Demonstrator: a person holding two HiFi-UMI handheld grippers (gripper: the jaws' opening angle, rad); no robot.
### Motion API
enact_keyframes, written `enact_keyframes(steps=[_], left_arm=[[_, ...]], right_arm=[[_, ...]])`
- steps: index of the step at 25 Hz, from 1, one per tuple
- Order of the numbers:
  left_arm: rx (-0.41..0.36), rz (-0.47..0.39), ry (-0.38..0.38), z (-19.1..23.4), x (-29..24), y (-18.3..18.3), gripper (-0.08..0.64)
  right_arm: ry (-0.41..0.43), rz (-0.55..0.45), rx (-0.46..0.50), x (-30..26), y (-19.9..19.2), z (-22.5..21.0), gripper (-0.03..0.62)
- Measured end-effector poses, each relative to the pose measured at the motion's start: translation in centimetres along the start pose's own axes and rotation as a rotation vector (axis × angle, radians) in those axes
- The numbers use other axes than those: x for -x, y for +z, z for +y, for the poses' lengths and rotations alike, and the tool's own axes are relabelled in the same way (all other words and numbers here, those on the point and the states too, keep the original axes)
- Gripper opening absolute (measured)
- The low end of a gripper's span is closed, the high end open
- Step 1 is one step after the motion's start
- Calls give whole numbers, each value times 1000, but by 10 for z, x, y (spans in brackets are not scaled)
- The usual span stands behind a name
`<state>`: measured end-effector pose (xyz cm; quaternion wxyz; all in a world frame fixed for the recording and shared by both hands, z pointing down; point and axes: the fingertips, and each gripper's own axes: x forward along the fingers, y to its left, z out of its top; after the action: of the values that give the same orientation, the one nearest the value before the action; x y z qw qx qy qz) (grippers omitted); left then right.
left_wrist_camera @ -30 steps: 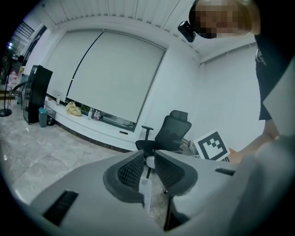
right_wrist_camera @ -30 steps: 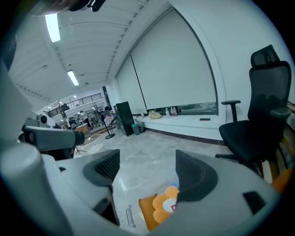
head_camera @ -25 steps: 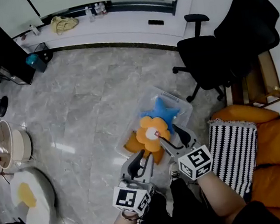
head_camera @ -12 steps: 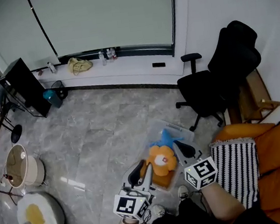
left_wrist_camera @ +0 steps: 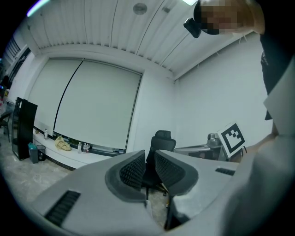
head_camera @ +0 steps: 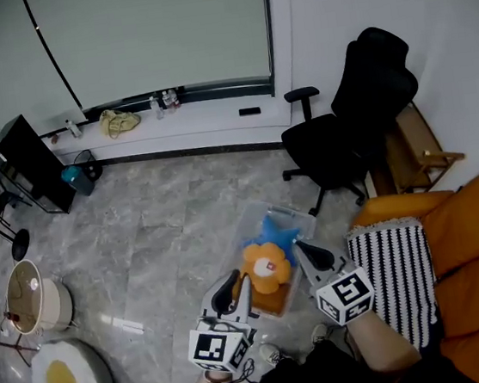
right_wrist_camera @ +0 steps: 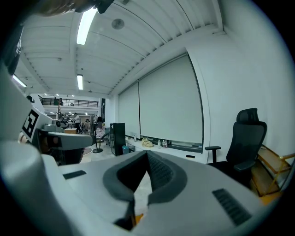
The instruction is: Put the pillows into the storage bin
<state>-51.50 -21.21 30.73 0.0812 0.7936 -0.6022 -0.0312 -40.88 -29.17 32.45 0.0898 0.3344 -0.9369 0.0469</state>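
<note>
- The clear storage bin (head_camera: 258,214) stands on the grey floor (head_camera: 165,221), its long axis running away from the person and slightly rightward.
- An orange flower pillow (head_camera: 264,266) lies face up at its near end, a blue star pillow (head_camera: 280,227) at its far end.
- The left gripper (left_wrist_camera: 148,159) has just been closing; its jaws are narrowly apart with nothing between them.
- The right gripper (right_wrist_camera: 146,154) has its jaws pressed together, empty.

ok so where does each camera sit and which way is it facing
Head view: on the person's head, looking steeply down at the storage bin and flower pillow; forearms, left gripper and right gripper show.
Left gripper view: rides the left gripper, looking level across the room; its own jaws, slightly apart after closing a little, nothing between.
Right gripper view: rides the right gripper, facing the window blinds; its own jaws shut.
Shared: all three show the office chair.
</note>
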Motion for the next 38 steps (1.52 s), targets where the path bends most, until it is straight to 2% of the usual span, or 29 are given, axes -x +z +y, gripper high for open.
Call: enact_keyframes(steps=[5,8,17,23,32,38], left_arm=[[2,30,-29,-27,-3,-14,16],[7,56,-71,-53,-10,-25,8],[-11,79,-177,-182,-24,-45,6],[-1,95,-168,-236,-1,-53,6],[-33,122,-113,-238,59,-63,8],[-19,113,-115,-206,108,-56,6]], right_arm=[[-38,3,-18,31,-10,-16,3],[-67,2,-35,56,-18,-29,3],[-116,51,-48,174,-57,-76,3],[-115,57,-69,228,-70,-81,3],[-57,32,-130,245,-88,-31,3],[-43,47,-112,234,-85,29,3]])
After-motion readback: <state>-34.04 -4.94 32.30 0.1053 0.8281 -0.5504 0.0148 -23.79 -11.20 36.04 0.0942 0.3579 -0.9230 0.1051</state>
